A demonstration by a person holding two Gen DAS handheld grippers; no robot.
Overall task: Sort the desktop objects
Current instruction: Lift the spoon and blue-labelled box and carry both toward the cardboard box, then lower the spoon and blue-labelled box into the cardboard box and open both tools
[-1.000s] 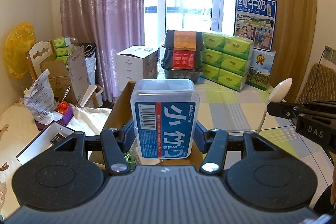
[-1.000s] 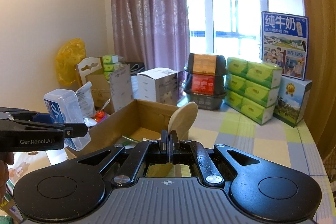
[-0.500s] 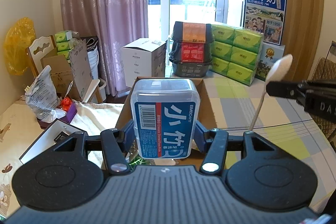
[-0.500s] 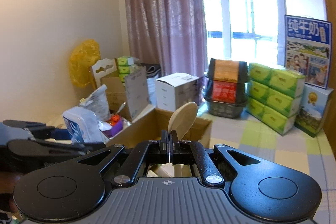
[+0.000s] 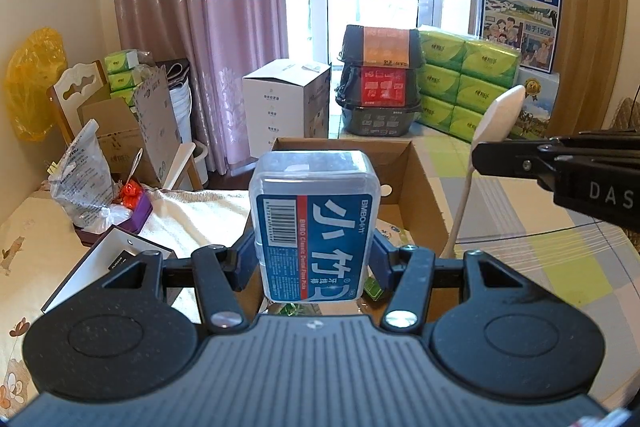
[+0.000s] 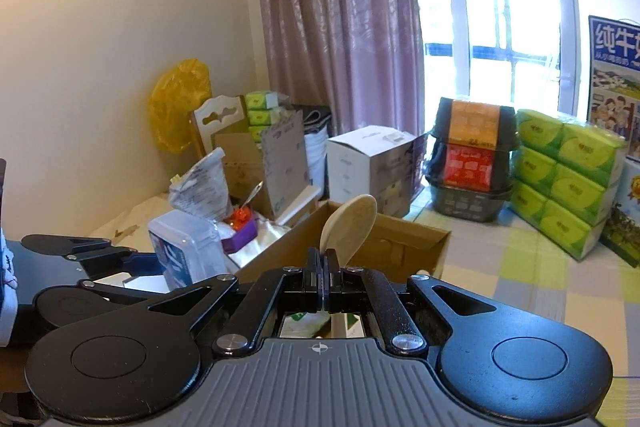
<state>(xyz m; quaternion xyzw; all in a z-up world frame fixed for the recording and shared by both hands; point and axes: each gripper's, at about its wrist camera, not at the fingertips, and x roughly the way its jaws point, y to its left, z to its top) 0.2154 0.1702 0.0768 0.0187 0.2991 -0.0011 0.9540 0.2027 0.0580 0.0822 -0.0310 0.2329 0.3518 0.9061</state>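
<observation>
Facing the cardboard box [image 5: 416, 183] (presumably for depositing), floss case [image 5: 314, 223] was clamped by left gripper [image 5: 314, 261], spoon [image 6: 350, 225] by right gripper [image 6: 323, 269].

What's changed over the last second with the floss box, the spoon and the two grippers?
Both grips held: the left hand-held gripper stays shut on the floss box, the right hand-held gripper on the spoon. Both views have shifted, bringing more of the cardboard box and its far wall into the left view. The spoon now sits nearer the floss box. Nothing was released.
</observation>
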